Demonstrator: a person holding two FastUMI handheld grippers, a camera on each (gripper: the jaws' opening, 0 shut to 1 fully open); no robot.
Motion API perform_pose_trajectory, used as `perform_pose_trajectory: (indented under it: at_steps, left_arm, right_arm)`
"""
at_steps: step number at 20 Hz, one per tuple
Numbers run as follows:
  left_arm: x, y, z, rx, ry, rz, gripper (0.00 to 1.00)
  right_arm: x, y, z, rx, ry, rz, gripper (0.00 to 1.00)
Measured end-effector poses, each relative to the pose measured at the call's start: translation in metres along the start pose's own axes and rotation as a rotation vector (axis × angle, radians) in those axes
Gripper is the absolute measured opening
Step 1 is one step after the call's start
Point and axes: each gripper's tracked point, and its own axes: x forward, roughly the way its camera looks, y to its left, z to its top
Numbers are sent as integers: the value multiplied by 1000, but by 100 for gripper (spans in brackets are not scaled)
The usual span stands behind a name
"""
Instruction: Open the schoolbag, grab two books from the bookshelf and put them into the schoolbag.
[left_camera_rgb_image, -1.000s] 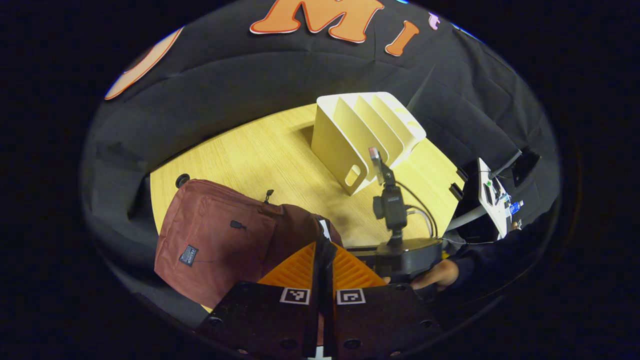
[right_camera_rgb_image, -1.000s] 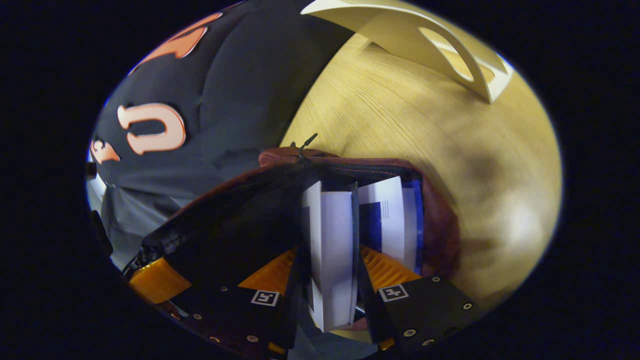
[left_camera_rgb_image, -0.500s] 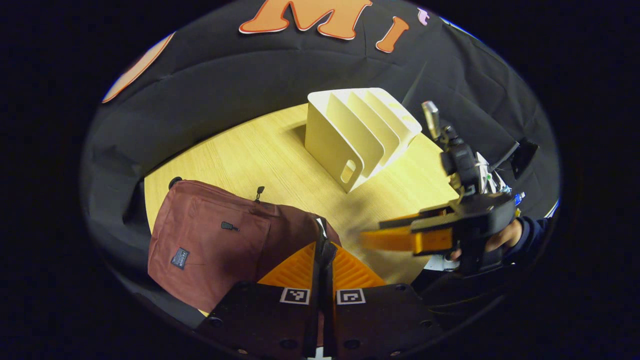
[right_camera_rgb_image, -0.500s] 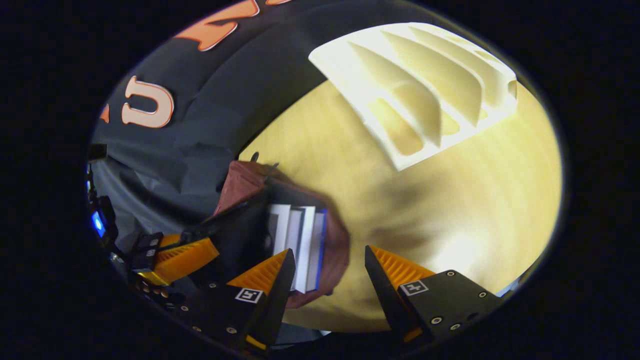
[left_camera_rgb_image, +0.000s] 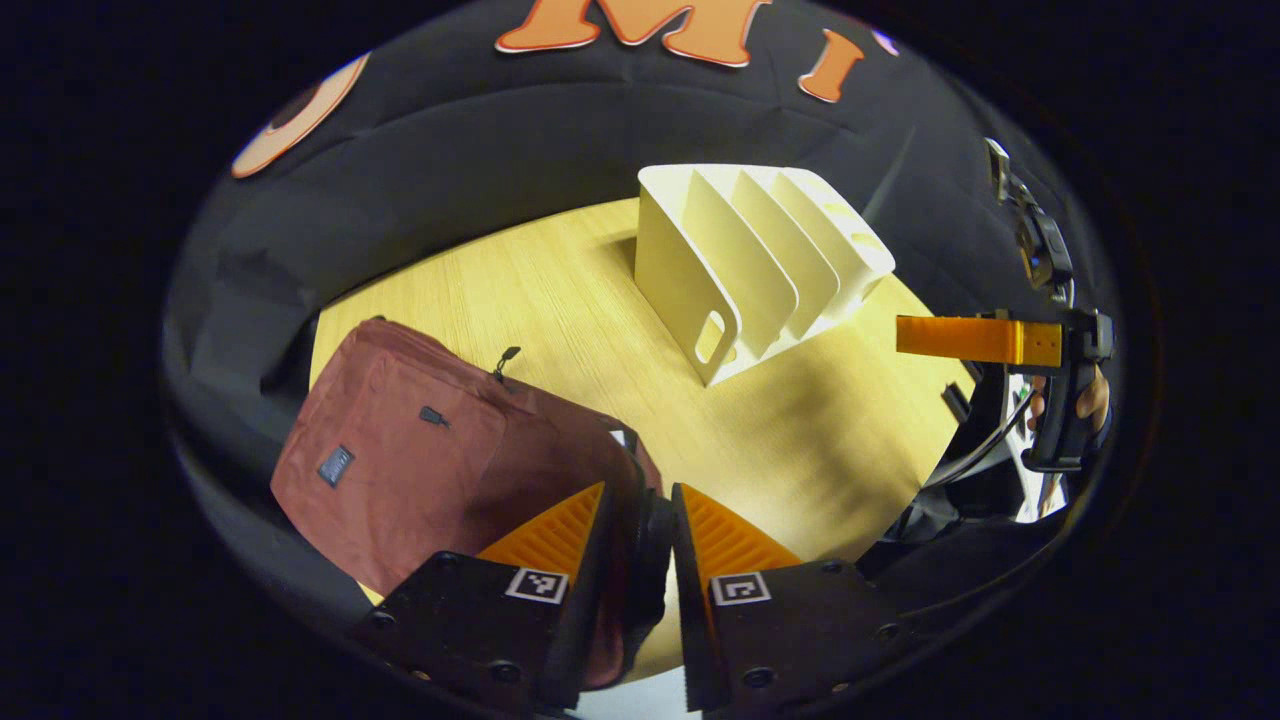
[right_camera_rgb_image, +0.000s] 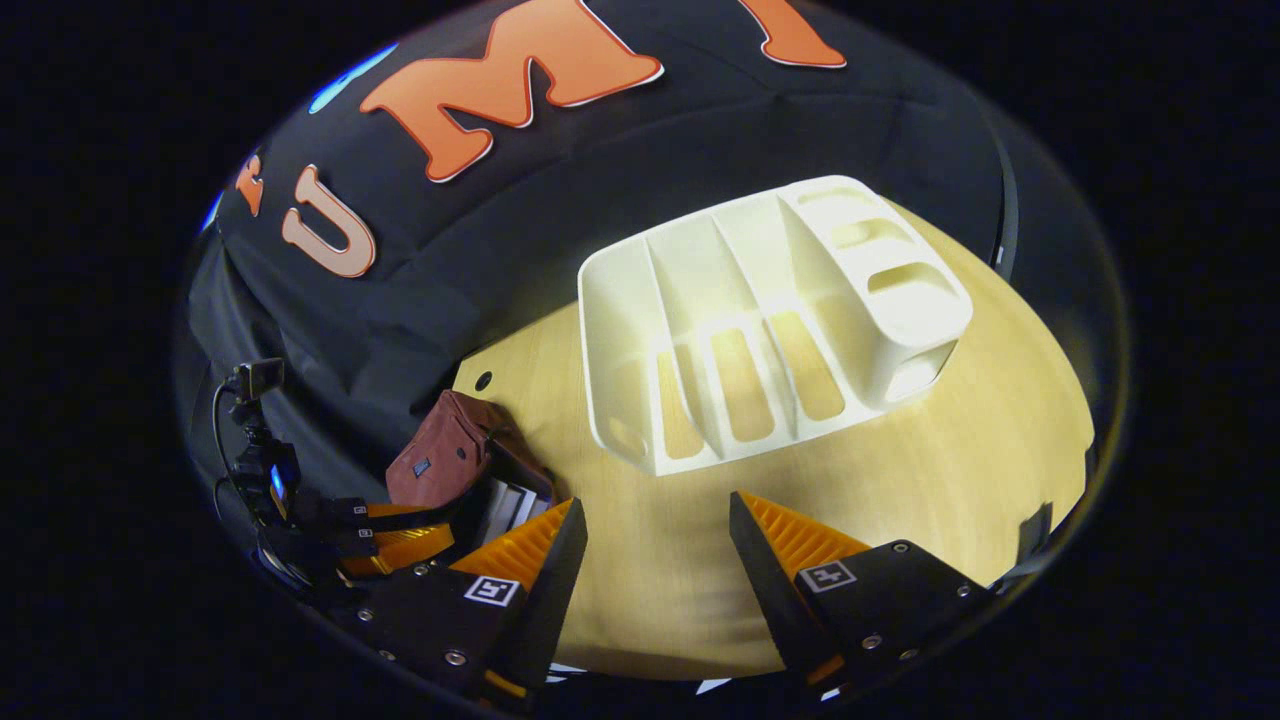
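Note:
The maroon schoolbag (left_camera_rgb_image: 400, 460) lies on the wooden table (left_camera_rgb_image: 560, 300), its mouth toward me. My left gripper (left_camera_rgb_image: 640, 510) is open a little, and the bag's dark rim still lies between its fingers. A white book edge (left_camera_rgb_image: 625, 437) peeks from the mouth. In the right gripper view, white books (right_camera_rgb_image: 505, 500) stand inside the bag (right_camera_rgb_image: 440, 460), with the left gripper (right_camera_rgb_image: 395, 535) at its rim. My right gripper (right_camera_rgb_image: 655, 520) is open with nothing in it, above the table and facing the white bookshelf (right_camera_rgb_image: 770, 320). It also hangs in a hand at the right as the right gripper (left_camera_rgb_image: 975, 340) of the left gripper view.
The bookshelf (left_camera_rgb_image: 760, 260) stands at the table's far side with nothing in its slots. A round cable hole (right_camera_rgb_image: 484, 381) sits near the table's back edge. Bare tabletop (right_camera_rgb_image: 900, 480) spreads between bag and shelf. Black cloth walls surround the table.
My right gripper let go of the books in the bag, opened, and lifted away toward the shelf. My left gripper's fingers have parted on the bag's rim.

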Motion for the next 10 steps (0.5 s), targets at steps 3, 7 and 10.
perform_pose_trajectory:
  at_steps: [3, 7, 10]
  left_arm:
    - [-3, -17, 10, -60, -47, 56, 44]
    - [-11, -52, 31, -126, -139, 123, 80]
    - [-21, -85, 60, -160, -250, 164, 84]
  right_arm:
    - [-16, -19, 15, -63, -21, 29, 86]
    - [-43, -38, 40, -126, -73, 89, 87]
    - [-63, -52, 70, -198, -160, 98, 88]
